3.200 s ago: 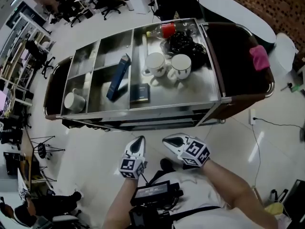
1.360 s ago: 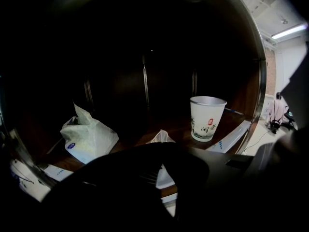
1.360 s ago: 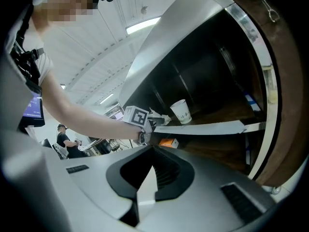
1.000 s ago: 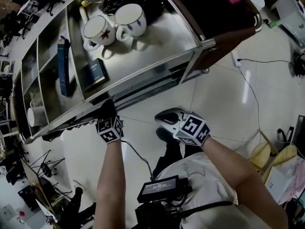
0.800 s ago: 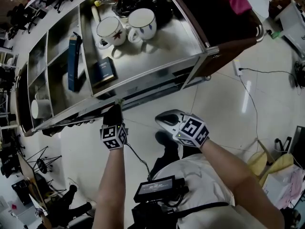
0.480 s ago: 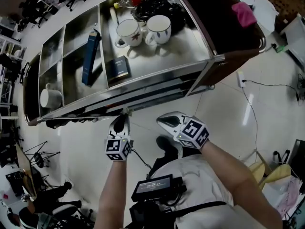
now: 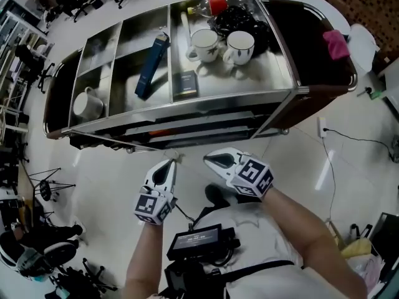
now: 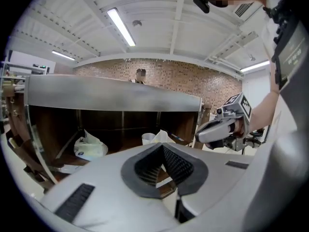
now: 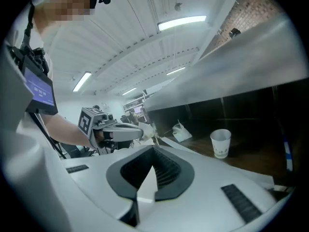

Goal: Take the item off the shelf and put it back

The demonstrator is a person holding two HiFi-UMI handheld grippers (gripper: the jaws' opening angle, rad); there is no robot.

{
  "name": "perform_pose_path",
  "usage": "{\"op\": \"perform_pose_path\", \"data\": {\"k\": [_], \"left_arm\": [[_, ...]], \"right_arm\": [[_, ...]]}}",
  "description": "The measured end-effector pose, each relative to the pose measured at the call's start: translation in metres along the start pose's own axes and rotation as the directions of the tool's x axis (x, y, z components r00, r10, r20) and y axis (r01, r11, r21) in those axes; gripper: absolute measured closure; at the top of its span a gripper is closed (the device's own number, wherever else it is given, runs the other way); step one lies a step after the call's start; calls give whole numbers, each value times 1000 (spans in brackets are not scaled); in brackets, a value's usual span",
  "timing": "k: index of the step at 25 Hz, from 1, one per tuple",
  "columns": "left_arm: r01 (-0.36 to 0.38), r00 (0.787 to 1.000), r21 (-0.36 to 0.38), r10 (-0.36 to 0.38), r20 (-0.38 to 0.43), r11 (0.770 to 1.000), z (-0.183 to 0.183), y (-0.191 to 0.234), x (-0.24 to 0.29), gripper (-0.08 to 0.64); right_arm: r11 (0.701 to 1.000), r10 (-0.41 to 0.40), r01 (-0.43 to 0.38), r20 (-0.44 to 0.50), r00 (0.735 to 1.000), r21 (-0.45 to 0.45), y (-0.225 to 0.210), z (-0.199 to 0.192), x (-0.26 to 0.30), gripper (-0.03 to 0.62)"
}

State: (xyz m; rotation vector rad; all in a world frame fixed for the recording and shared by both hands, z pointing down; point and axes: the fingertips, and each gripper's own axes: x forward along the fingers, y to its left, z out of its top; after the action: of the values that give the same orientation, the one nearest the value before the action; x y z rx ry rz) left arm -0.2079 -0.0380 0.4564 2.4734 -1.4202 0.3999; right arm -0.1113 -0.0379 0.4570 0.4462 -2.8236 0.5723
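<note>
My left gripper [image 7: 171, 162] hangs in front of the metal cart [image 7: 187, 126], clear of its edge and shut on a small white scrap [image 9: 147, 128] that sticks out past its tips. In the left gripper view its jaws [image 8: 162, 146] meet, facing the cart's dark lower shelf. My right gripper [image 7: 209, 159] is beside it to the right, shut with nothing in it; it shows in the left gripper view as the right gripper [image 8: 202, 132]. On the lower shelf stand a paper cup [image 9: 221, 143] and a white plastic bag [image 8: 89, 148].
The cart's top tray holds two white mugs [image 7: 204, 44], a blue box [image 7: 153, 65], a small dark box [image 7: 185, 85], a black bag [image 7: 240, 18] and another mug [image 7: 87, 104] at the left. A pink cloth [image 7: 336, 44] lies on the dark right end. Pale floor lies below.
My left gripper has drawn back from the cart's lower shelf edge and risen, with the white scrap at its tips. The right gripper has risen a little. The head view has swung over the cart.
</note>
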Motion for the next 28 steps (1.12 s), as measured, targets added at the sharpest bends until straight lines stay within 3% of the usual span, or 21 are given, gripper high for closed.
{"op": "perform_pose_path", "data": {"k": [7, 17, 28], "left_arm": [[-2, 995, -21, 4, 96, 1000, 35, -2, -35, 552], [59, 984, -16, -56, 167, 998, 91, -20, -63, 552], [66, 981, -16, -62, 186, 998, 96, -20, -60, 552]], "right_arm": [[997, 55, -53, 38, 998, -55, 21, 39, -1, 586], [988, 118, -102, 143, 983, -112, 49, 99, -3, 586], [988, 115, -98, 146, 983, -119, 46, 99, -3, 586]]}}
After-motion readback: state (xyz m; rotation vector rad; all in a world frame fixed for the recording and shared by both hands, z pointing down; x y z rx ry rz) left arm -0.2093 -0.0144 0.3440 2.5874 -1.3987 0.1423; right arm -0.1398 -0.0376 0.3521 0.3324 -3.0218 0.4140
